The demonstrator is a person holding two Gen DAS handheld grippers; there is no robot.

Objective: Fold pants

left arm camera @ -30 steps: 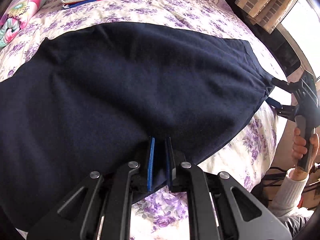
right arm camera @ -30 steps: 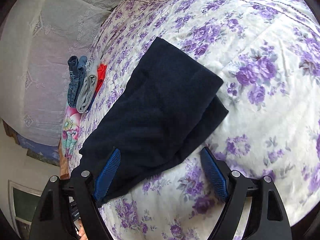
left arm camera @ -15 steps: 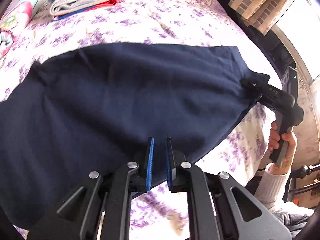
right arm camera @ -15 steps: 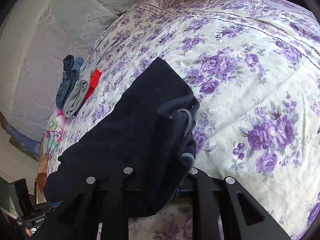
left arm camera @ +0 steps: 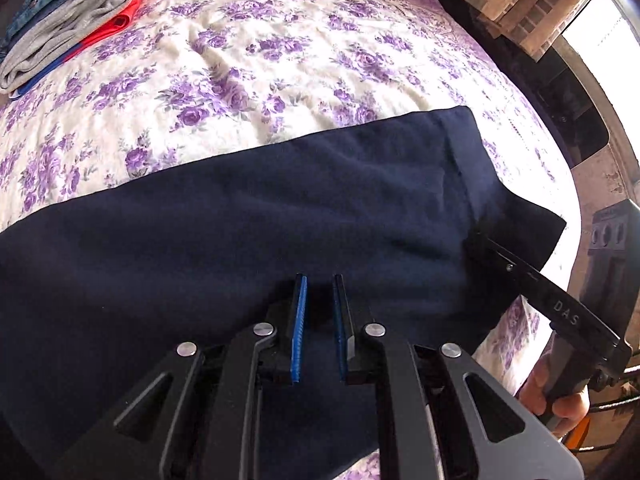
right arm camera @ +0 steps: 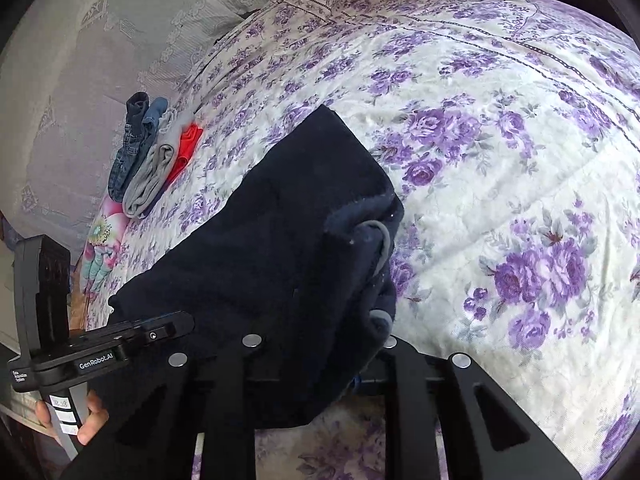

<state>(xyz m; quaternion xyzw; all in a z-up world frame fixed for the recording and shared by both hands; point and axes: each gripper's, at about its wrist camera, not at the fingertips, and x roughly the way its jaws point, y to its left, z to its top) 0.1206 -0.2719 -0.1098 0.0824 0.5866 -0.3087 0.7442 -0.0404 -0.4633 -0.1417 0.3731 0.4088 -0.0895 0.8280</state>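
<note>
Navy pants [left arm camera: 248,240] lie on the floral bedspread [left arm camera: 260,60], pinched in the nearly closed left gripper [left arm camera: 318,320] and clamped at the waistband by the right gripper [right arm camera: 320,364]; uneven pulling could skew the fold or slip fabric free.

A bed under a cream bedspread [right arm camera: 500,128] printed with purple roses fills both views. Dark navy pants [left arm camera: 248,216] lie folded across its lower middle. At upper left sits a stack of folded clothes [right arm camera: 150,160]: denim, grey, red. Beside it lies a colourful item [right arm camera: 98,248], possibly a pillow.
</note>
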